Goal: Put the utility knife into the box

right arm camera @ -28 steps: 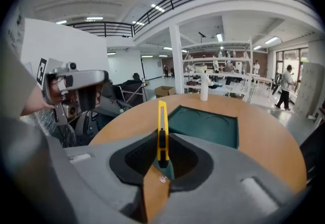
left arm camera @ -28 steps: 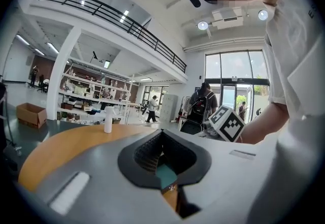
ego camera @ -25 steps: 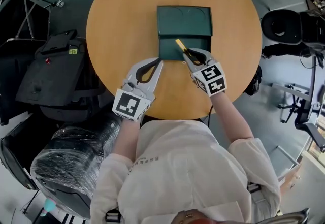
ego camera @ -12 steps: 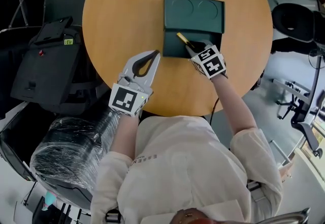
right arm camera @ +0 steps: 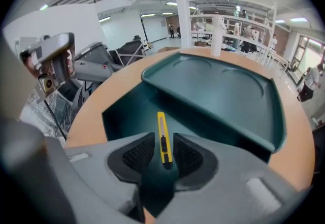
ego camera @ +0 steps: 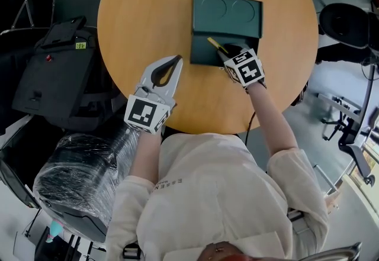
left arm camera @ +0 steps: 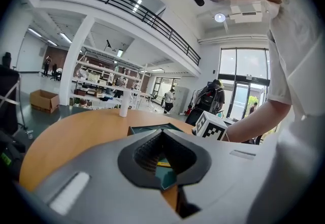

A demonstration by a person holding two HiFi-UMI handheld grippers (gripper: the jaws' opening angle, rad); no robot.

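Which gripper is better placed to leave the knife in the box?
Right. The right gripper is over the open box, its fingers opening around the knife. The left gripper is beside the box, shut.

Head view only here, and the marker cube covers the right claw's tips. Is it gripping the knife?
Observer: No. The right gripper view shows the right claw opening, and the knife sits loose inside it with a gap on either side.
Operator: Anything in the box under it?
Observer: Nothing. That view shows the box floor bare beneath the knife.
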